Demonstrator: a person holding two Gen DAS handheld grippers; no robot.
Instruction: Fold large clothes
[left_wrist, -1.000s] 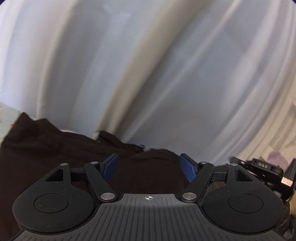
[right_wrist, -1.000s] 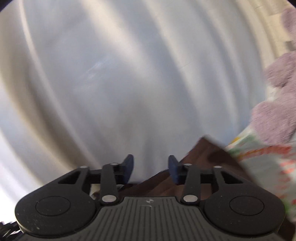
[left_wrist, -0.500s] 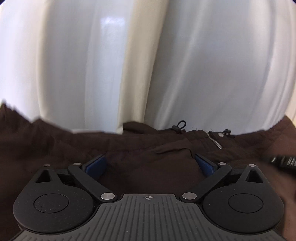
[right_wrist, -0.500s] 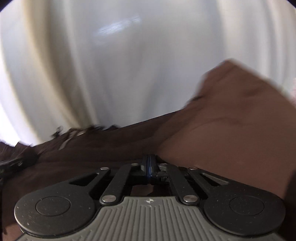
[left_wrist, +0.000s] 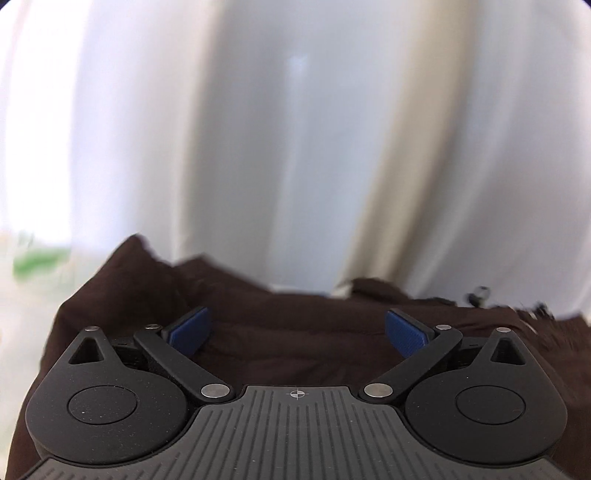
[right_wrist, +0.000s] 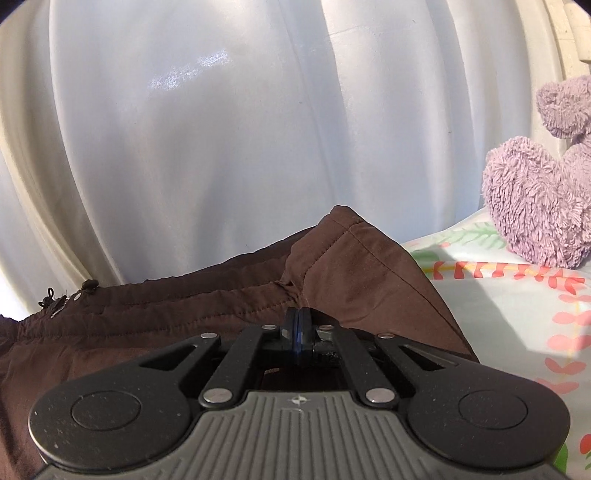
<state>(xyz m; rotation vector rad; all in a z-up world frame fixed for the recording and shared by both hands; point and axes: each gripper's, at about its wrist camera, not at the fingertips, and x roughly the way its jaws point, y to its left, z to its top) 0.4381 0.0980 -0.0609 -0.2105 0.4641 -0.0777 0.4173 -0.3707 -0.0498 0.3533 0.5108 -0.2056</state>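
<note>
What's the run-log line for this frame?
task: fold large clothes | right claw: shut on brown garment | left claw: open over garment | nearby: purple plush

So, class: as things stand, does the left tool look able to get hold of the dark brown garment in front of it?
Probably yes. The left tool is open, with the dark brown garment lying right between and below its blue pads, and nothing shows in between.

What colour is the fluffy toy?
The fluffy toy is light purple, seen best in the right wrist view.
</note>
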